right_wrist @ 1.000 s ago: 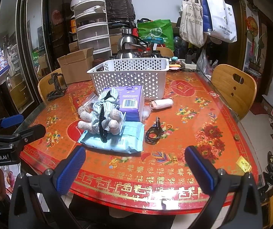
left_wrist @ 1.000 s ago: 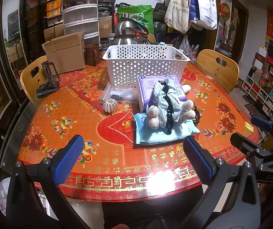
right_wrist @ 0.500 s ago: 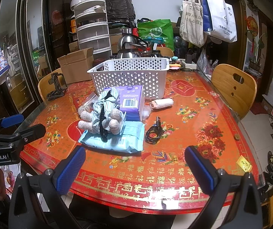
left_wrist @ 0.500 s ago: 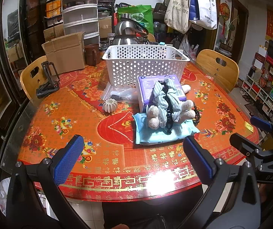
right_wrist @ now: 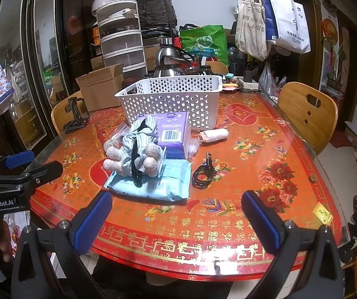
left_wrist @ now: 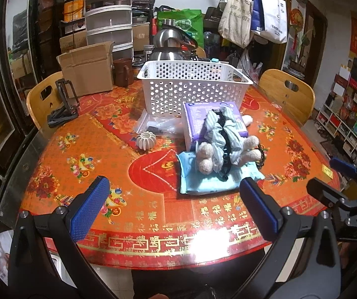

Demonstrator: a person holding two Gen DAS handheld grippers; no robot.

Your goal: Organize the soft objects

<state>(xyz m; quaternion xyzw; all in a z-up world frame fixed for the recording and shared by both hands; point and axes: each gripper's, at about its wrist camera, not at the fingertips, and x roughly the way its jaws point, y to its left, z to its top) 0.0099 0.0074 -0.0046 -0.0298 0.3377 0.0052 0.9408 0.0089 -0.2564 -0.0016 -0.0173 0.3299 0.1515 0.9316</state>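
Note:
A plush toy in striped cloth (left_wrist: 224, 142) (right_wrist: 138, 147) lies on a light blue wipes pack (left_wrist: 211, 182) (right_wrist: 153, 182) and leans on a purple box (left_wrist: 201, 117) (right_wrist: 172, 129). Behind them stands a white perforated basket (left_wrist: 191, 84) (right_wrist: 173, 99). A rolled bandage (right_wrist: 213, 135) lies right of the box. My left gripper (left_wrist: 173, 206) hangs open over the table's near edge, nothing between its fingers. My right gripper (right_wrist: 178, 221) is open too, short of the pack.
A black coiled cable (right_wrist: 203, 172) lies right of the wipes pack. A white ribbed ornament (left_wrist: 146, 140) and a clear plastic bag (left_wrist: 158, 124) sit left of the box. A black stand (left_wrist: 63, 104), a cardboard box (left_wrist: 88, 69), a kettle (left_wrist: 168, 42) and wooden chairs (right_wrist: 308, 114) ring the table.

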